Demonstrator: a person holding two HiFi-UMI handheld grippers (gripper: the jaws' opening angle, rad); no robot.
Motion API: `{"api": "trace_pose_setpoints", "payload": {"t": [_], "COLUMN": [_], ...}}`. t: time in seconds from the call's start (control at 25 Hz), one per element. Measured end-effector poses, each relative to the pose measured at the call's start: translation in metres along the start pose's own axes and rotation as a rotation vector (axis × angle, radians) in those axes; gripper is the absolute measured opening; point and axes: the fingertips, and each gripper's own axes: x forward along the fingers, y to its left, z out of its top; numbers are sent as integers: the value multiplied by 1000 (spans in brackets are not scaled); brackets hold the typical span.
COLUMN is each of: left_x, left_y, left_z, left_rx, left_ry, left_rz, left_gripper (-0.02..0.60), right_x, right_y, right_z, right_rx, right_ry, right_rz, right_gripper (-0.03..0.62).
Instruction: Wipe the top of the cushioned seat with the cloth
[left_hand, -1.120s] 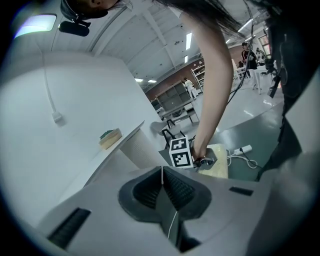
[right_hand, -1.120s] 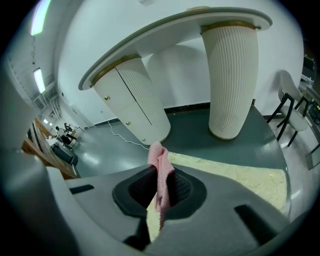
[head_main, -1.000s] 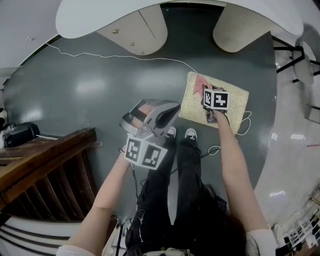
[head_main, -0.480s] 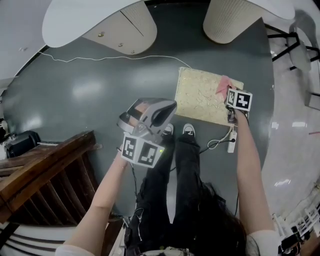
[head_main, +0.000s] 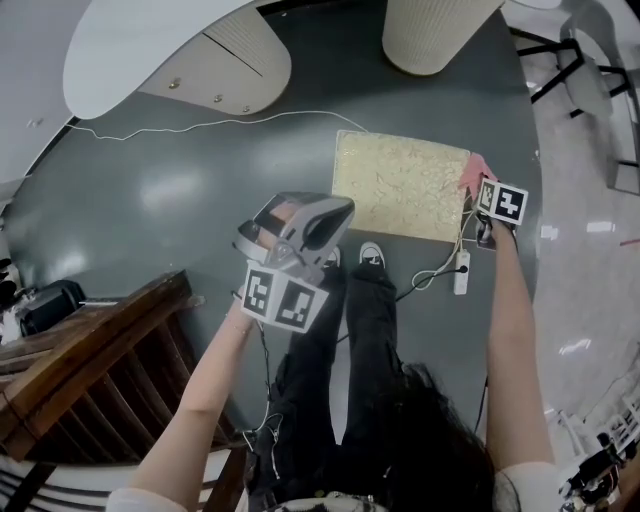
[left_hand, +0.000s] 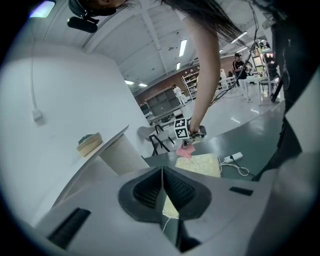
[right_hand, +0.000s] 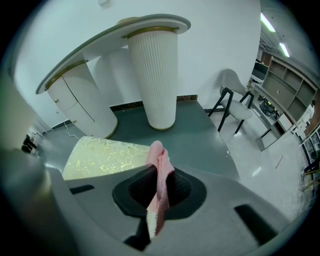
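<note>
Cloth (right_hand: 161, 160) looks light, soft and limp. Your right gripper (right_hand: 159, 196) pinches it by a fold, beside the seat (head_main: 400, 185) edge. Your left gripper (left_hand: 162, 192) is closed and empty. Press flat, or it will likely bunch.

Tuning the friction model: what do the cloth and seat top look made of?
Cloth: pink woven or knit fabric, matte, limp folds, textured weave at its edge.
Seat top: probably upholstery fabric, pale yellow with shiny gold crackle pattern; could be coated.

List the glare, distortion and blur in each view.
Head view: fisheye curves the edges, and light patches glare on the dark floor. Left gripper view: dark round vignette, bright ceiling strips, soft foreground. Right gripper view: same vignette; the cloth looks sharp.
</note>
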Motion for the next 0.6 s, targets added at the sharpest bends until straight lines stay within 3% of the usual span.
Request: {"api": "trace_pose_setpoints", "payload": {"t": [0.08,0.2,0.36,0.6], "left_x": [2,2,-2,-15], "left_y": [0,-1,1,6], "left_z": [3,7,8,-5], "left_rx": [2,2,-2,-20], "left_ry": [-4,-7,-4,25], "left_rz": [-3,-1,6,31], "left_gripper": [11,11,11,11], "right_x": [-5,-17,-34,-33], "right_y": [0,29,95,211], "right_z": [2,9,20,15], "right_rx": [2,-16,-86,-186], "right_ry": [-17,-76,-137,-119], "right_rz": [17,131,291,472], "right_gripper": [11,11,11,11]}}
